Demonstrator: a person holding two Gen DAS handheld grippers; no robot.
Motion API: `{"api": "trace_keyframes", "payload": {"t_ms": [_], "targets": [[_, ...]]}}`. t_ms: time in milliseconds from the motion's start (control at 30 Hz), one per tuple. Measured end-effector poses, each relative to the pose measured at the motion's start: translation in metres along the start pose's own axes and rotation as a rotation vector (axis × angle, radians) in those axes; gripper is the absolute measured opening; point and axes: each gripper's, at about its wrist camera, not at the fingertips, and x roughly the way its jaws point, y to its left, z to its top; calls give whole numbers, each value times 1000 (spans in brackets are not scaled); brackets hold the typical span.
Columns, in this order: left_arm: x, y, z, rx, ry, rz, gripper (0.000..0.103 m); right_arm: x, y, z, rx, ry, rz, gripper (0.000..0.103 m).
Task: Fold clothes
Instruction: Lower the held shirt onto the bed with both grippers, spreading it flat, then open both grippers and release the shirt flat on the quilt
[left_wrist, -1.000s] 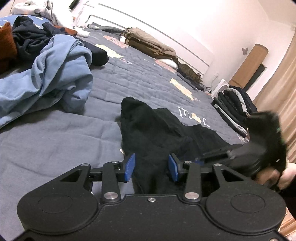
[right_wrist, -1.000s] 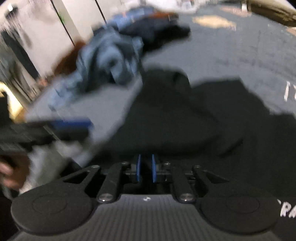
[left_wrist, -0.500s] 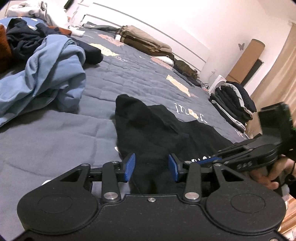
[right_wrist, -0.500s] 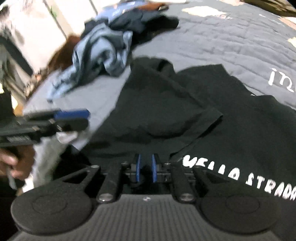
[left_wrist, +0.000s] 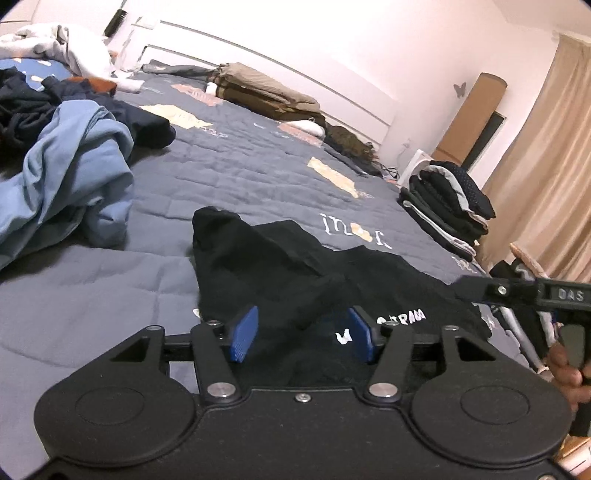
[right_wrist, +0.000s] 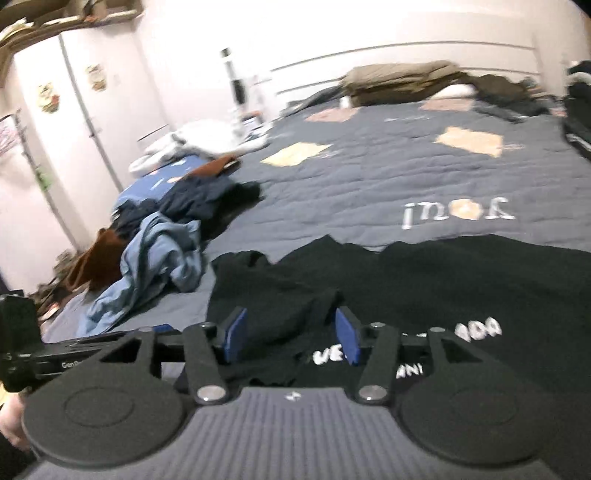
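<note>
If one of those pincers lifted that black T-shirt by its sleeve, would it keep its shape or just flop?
Probably flop: the black T-shirt already lies in soft creases on the quilt, its sleeve folded over itself. It looks thin, so likely light. The rest would probably drag along the quilt rather than slide freely.
</note>
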Motion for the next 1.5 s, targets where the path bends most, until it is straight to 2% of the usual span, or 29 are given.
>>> {"api": "trace_keyframes", "payload": {"t_ms": [233, 500, 667, 733, 833, 1100, 1367, 1500], "targets": [[-6, -14, -1, 34, -8, -26, 59, -37, 7, -12, 58, -133, -125, 53], [-5, -35, -3, 55, -2, -64, 60, -61, 4, -26, 50, -147, -189, 53], [-5, -54, -2, 70, 12, -68, 62, -72, -6, -42, 55, -130, -190, 53], [-11, -67, 0, 93, 24, -43, 62, -76, -10, -48, 74, -136, -178, 53], [-23, -83, 1, 111, -1, -63, 66, -81, -15, -55, 100, -141, -163, 53], [-41, -126, 2, 135, -29, -69, 67, -111, -28, -67, 120, -191, -115, 53], [-33, -158, -13, 151, -10, -68, 67, -136, -49, -70, 129, -251, -72, 53], [-21, -169, -22, 169, -27, -15, 67, -136, -67, -71, 125, -232, -91, 53]]}}
